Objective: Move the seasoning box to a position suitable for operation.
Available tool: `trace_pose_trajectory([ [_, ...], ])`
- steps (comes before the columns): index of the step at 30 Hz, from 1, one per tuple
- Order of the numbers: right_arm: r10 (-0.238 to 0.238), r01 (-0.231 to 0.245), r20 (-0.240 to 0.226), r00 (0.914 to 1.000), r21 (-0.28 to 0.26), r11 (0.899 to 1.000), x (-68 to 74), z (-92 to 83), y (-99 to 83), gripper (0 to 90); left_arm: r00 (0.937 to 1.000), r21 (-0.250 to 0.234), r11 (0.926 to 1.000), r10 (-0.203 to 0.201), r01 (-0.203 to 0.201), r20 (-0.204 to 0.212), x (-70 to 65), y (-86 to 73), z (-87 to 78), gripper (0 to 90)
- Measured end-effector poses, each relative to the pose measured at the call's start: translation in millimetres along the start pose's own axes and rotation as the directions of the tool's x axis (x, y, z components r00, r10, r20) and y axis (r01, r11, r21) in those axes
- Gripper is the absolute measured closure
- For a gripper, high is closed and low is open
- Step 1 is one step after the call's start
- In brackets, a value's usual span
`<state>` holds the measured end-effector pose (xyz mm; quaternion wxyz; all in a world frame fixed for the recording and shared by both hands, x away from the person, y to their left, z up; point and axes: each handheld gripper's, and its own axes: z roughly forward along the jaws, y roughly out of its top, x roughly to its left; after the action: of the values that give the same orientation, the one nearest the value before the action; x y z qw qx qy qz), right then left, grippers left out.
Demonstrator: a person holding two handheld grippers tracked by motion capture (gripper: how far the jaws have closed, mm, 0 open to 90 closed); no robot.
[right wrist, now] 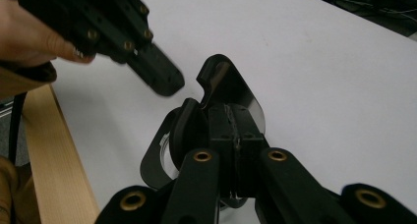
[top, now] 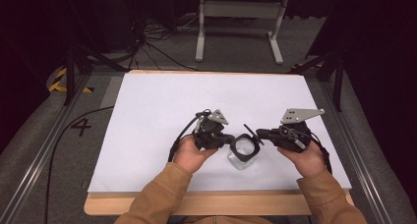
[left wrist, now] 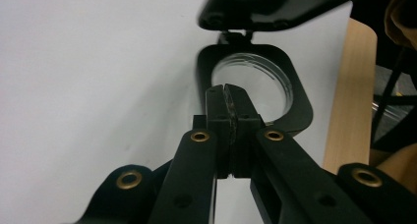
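The clear jar (top: 242, 157) with a black collar (top: 244, 146) stands on the white sheet (top: 162, 106) near the front wooden table edge (top: 196, 203); the sheet is open to the left, right and far side. The jar body is hard to make out in either gripper view. The left gripper (top: 231, 140) reaches in from the left, jaws closed on the collar rim. The right gripper (top: 255, 134) reaches in from the right, jaws closed on the hinged lid flap (right wrist: 228, 86), which stands raised. The right hand (top: 307, 157) and left hand (top: 189, 154) sit level, forearms converging.
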<state>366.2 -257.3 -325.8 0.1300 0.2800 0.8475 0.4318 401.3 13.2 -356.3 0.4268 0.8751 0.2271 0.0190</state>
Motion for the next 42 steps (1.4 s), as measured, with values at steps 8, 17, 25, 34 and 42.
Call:
trace_pose_trajectory([
  [8, -0.019, 0.021, -0.034, 0.9992, 0.051, 0.998, 10.7, 14.6, -1.5, 89.3, 0.998, -0.024, 0.9988, -0.043, 0.042, -0.045, 12.4, -4.4, -14.6, 89.7],
  [17, -0.031, 0.037, -0.056, 0.9979, 0.112, 0.993, 17.6, 32.4, -6.9, 89.3, 0.9962, -0.041, 0.9974, -0.061, 0.059, -0.062, 17.2, -6.4, -20.6, 89.6],
  [25, -0.026, 0.033, -0.059, 0.9979, 0.121, 0.992, 16.7, 37.5, -9.9, 89.3, 0.997, -0.029, 0.9982, -0.054, 0.053, -0.055, 16.7, -6.2, -16.7, 89.6],
  [34, 0.05, -0.055, 0.063, 0.9968, 0.076, 0.996, -16.4, 2.6, -19.5, 89.3, 0.9989, 0.072, 0.9964, -0.044, 0.045, -0.015, 21.0, -8.8, 11.7, 89.7],
  [42, 0.122, -0.132, 0.101, 0.9874, 0.1, 0.986, -45.6, -10.8, -40.9, 89.4, 0.9989, 0.114, 0.9924, -0.047, 0.047, 0.001, 24.8, -7.9, 15.9, 89.7],
])
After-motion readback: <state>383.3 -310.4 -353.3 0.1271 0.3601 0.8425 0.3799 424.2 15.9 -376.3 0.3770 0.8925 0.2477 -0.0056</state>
